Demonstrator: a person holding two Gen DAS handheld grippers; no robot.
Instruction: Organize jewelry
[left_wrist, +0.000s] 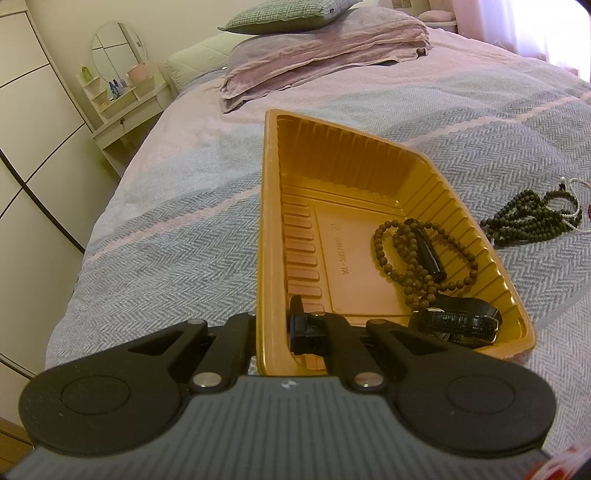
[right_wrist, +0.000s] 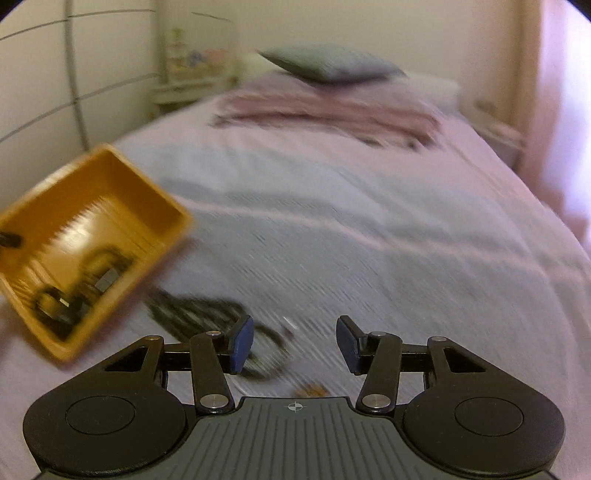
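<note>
While lying loose on the bed (left_wrist: 155, 236) just beyond the tray's right wall, dark bead strands (left_wrist: 517, 219) tangled with a pale pearl-like string (left_wrist: 576, 206) wait unsorted. Inside the gold plastic tray (left_wrist: 271, 184), already gathered: 1 brown bead necklace (left_wrist: 413, 258) looped around a dark tube-shaped piece (left_wrist: 428, 251), plus a black leather strap (left_wrist: 461, 325) in the near right corner.

Left hand-held gripper (left_wrist: 273, 328): pinched together on the tray's near rim, tray lifted and tilted. Right hand-held gripper (right_wrist: 295, 343): fingers apart, nothing between them, aimed down at the blurred dark strands (right_wrist: 199, 314) on the bedspread.

Risks, judged from here: with strands tangled, closing on only 1 loop and dragging the pearl string along or dropping half. With the tray held by a thin rim and tilted, letting contents slide toward the low corner or spill. Snagging beads in the woven bedspread also likely.
</note>
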